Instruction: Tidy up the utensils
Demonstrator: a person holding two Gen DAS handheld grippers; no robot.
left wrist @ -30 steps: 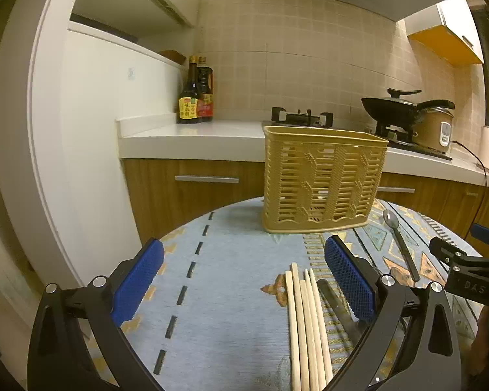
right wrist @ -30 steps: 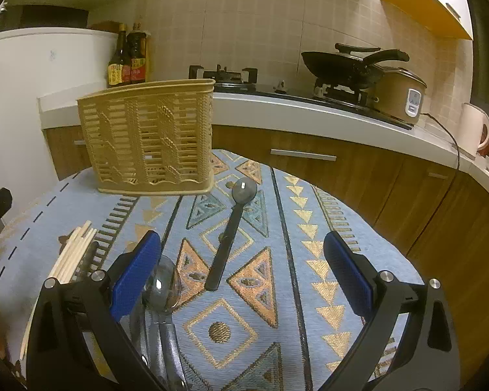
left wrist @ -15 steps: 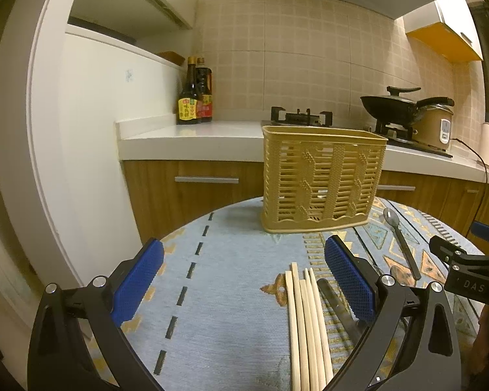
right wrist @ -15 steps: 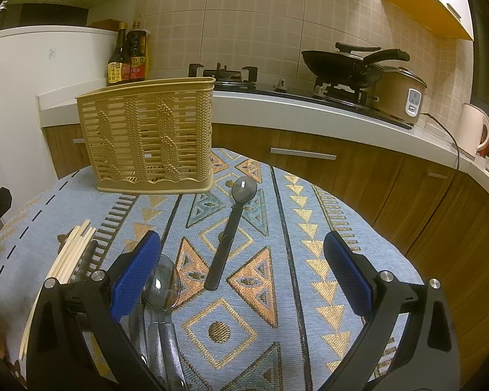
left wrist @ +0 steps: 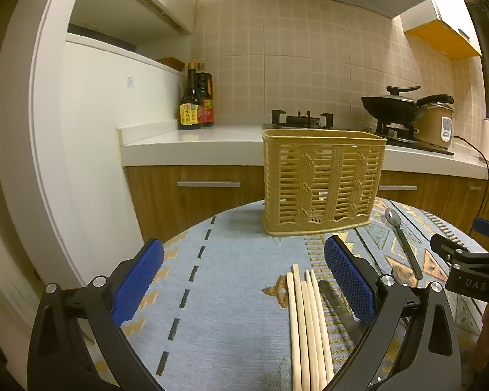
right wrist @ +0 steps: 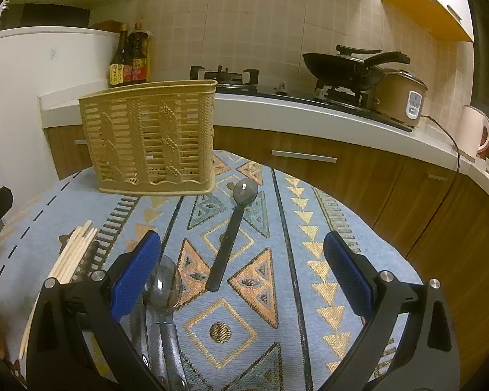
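Kitchen counters and a tiled wall ring a round bench (right wrist: 326,228) under a blue patterned cloth, with a slotted yellow utensil basket (right wrist: 150,140) upright at its far edge. Nothing can be seen inside the basket through its slots, so the sorting looks barely begun.

Nearer than the basket lie the loose utensils. A bundle of wooden chopsticks (left wrist: 306,322) lies with its long axis running toward the basket, tips pointing at it. It sits just inside the right finger of the left hand-held gripper (left wrist: 244,280), which is spread wide and holds nothing. A dark flat handle (left wrist: 337,306), what kind of utensil I cannot tell, lies beside the chopsticks on their right.

On the basket's right-hand side, a black-handled spoon (right wrist: 233,231) lies with its bowl almost at the basket's foot and its handle running back toward the right hand-held gripper (right wrist: 243,270), which is also fully open and empty. A clear spoon (right wrist: 163,285) lies closer still, its bowl just by that gripper's left finger.

The chopsticks fall to the left hand; since their shafts run along its fingers' line, they already lie across its closing direction. The spoons fall to the right.
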